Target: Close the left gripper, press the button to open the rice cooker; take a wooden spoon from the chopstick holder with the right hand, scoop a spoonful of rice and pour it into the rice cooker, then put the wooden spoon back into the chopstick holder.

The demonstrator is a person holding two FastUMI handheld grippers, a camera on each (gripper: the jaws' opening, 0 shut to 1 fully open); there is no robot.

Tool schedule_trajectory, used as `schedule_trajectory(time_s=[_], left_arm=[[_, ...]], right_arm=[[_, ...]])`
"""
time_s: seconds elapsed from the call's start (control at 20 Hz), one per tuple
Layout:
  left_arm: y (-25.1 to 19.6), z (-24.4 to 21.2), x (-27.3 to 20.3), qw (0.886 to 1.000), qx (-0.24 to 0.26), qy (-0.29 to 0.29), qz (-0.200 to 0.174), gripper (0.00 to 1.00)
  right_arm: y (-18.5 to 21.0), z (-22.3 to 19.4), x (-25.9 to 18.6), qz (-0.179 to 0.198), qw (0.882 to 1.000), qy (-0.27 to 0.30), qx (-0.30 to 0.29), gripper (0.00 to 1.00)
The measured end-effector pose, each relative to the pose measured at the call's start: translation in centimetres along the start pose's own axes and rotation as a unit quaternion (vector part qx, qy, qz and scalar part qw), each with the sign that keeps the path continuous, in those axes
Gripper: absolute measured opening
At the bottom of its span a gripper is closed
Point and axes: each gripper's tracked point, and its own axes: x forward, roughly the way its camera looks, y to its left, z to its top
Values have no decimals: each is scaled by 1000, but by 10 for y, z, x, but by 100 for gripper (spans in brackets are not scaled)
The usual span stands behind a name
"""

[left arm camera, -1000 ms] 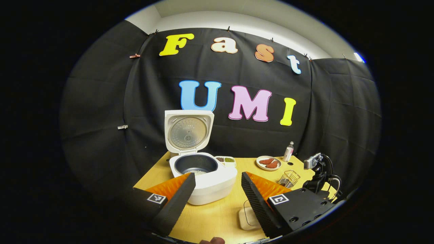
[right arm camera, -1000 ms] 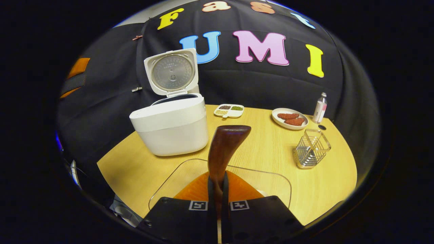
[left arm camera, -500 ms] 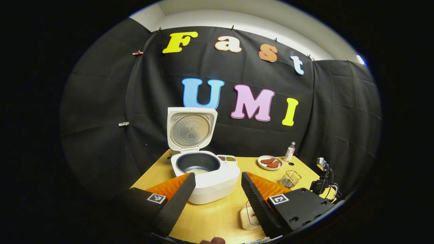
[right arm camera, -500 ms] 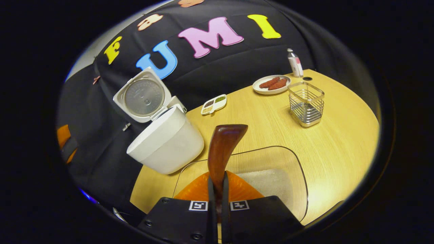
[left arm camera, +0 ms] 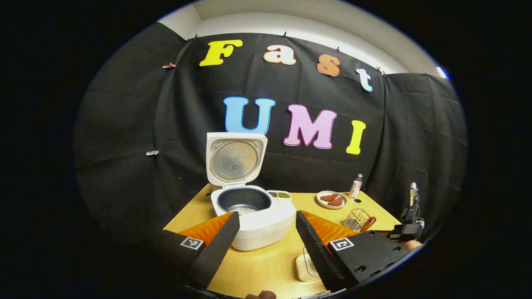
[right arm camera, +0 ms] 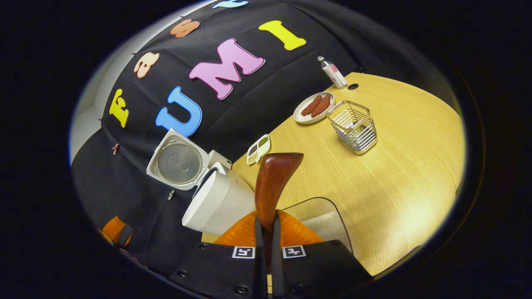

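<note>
Clear rice container [right arm camera: 328, 224] partly hidden behind right gripper [right arm camera: 266, 253]; contents hard to make out. Left gripper [left arm camera: 266, 238] spread wide, empty, above table [left arm camera: 266, 265] before rice cooker [left arm camera: 253, 216], lid up, some rice in pot. Right gripper clamped on wooden spoon [right arm camera: 272, 182]. Wire chopstick holder [right arm camera: 353, 126] empty, near plate [right arm camera: 312, 109]

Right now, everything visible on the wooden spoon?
The wooden spoon looks like dark reddish-brown polished wood. The right claw is shut on its handle, and the bowl end points up and away, curving right at the tip. It hangs over the table near the clear rice container, not yet in the wire chopstick holder.
</note>
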Motion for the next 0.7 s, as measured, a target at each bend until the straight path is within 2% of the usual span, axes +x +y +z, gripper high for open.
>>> schedule_trajectory(time_s=[0.2,0.55,0.7], left_arm=[[2,-1,-1,1000,-1,-1,0,94],[11,3,1,1000,-5,-11,6,94],[12,2,0,1000,-7,-14,1,94]], right_arm=[[41,37,-14,24,999,-22,35,9],[161,108,1,74,996,-59,7,9],[212,116,26,96,994,-50,-2,9]])
